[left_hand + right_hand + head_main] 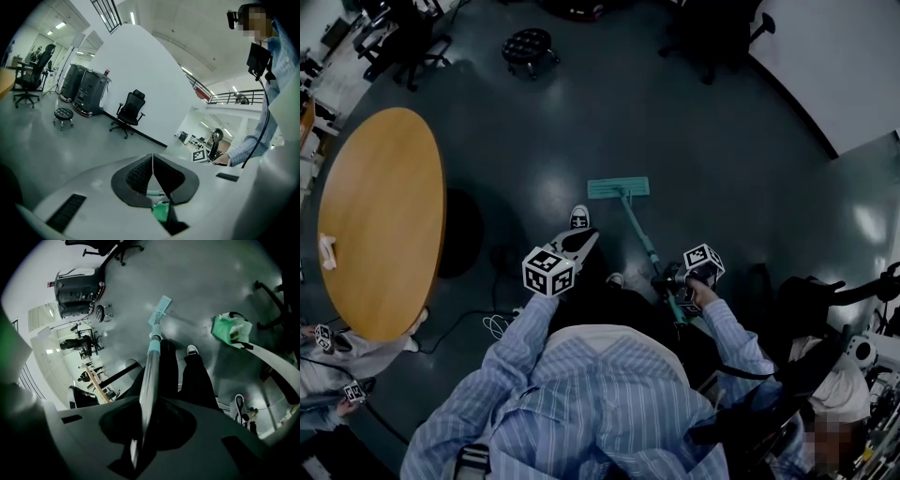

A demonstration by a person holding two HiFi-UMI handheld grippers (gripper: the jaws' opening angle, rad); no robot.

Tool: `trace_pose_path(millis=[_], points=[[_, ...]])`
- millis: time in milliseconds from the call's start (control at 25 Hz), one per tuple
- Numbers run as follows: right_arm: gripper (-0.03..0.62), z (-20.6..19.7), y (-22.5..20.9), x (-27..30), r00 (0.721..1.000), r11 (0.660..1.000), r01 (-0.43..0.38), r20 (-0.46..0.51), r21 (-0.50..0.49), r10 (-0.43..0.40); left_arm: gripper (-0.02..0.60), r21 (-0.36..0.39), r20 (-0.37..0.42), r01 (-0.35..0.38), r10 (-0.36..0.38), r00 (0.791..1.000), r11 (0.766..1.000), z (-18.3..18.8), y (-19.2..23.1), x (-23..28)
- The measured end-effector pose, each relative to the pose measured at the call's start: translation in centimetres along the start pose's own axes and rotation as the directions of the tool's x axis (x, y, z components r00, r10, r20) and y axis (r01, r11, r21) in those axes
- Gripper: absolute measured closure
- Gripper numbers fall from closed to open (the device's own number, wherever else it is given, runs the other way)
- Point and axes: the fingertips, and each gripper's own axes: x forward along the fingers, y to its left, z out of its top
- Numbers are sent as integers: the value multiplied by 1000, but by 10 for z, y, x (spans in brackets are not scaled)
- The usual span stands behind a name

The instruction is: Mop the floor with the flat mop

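Teal flat mop (619, 187) on floor (722, 141), right tool (669, 281) pinching handle (639, 230), left tool (587, 236) closed

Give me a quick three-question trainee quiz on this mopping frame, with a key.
1. True or false: the mop head lies flat on the floor.
2. Which gripper is shut on the mop handle?
3. Fill in: in the head view, the round wooden table sits toward the ___ edge.
Key: 1 true; 2 the right gripper; 3 left.
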Motion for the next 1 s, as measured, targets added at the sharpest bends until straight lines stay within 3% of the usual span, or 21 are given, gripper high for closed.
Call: trace_pose_path(millis=[400, 760, 1000], points=[[513, -72, -55, -15, 998, 999, 42, -55, -23, -43, 572, 26, -5, 15, -15, 1000, 1000, -29, -36, -20], [513, -85, -78, -26, 994, 996, 76, -76, -40, -79, 572, 34, -14, 4, -3, 1000, 999, -34, -36, -21], [513, -86, -73, -24, 996, 998, 52, -77, -35, -55, 572, 35, -17, 0, 1, 1000, 999, -31, -35, -18]])
